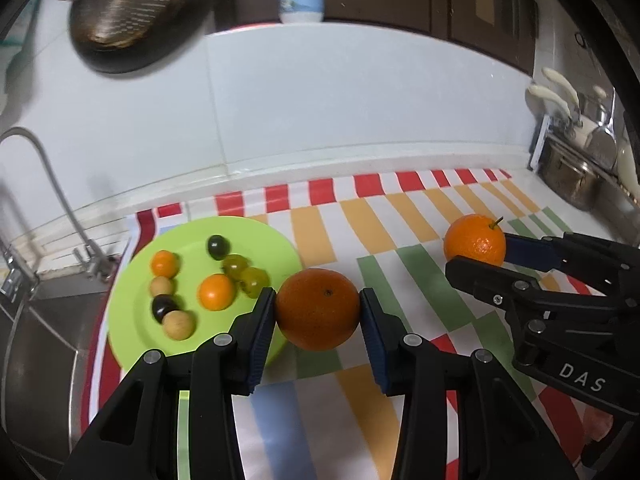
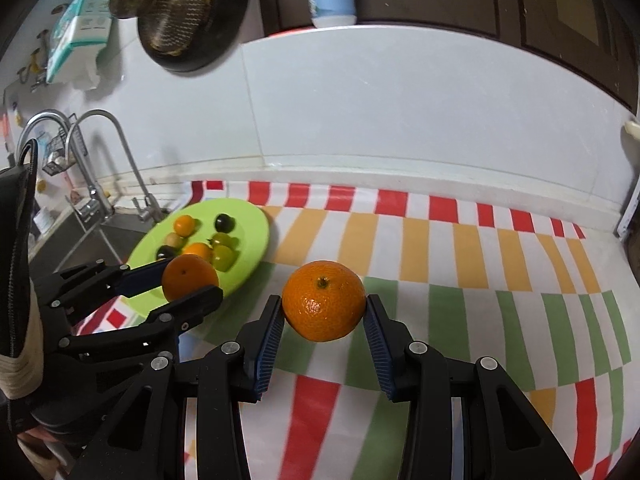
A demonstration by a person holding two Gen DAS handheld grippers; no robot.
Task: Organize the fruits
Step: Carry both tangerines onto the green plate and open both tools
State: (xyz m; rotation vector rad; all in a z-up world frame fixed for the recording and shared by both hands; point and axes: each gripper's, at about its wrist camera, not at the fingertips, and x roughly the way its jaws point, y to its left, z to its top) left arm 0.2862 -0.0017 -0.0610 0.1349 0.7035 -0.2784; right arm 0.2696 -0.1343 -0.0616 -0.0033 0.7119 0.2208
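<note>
Each gripper clamps one orange: left gripper (image 1: 318,308) a darker orange (image 1: 318,309), right gripper (image 2: 325,307) a brighter orange (image 2: 324,301). Smooth round peel may slip from the pads and roll across the striped cloth (image 2: 460,280), or scatter small fruit on the green plate (image 1: 132,320).

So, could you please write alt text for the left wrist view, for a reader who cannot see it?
The left gripper holds a dark orange beside a green plate of small fruits on a striped cloth. To the right, the right gripper holds a brighter orange with a stem.
</note>
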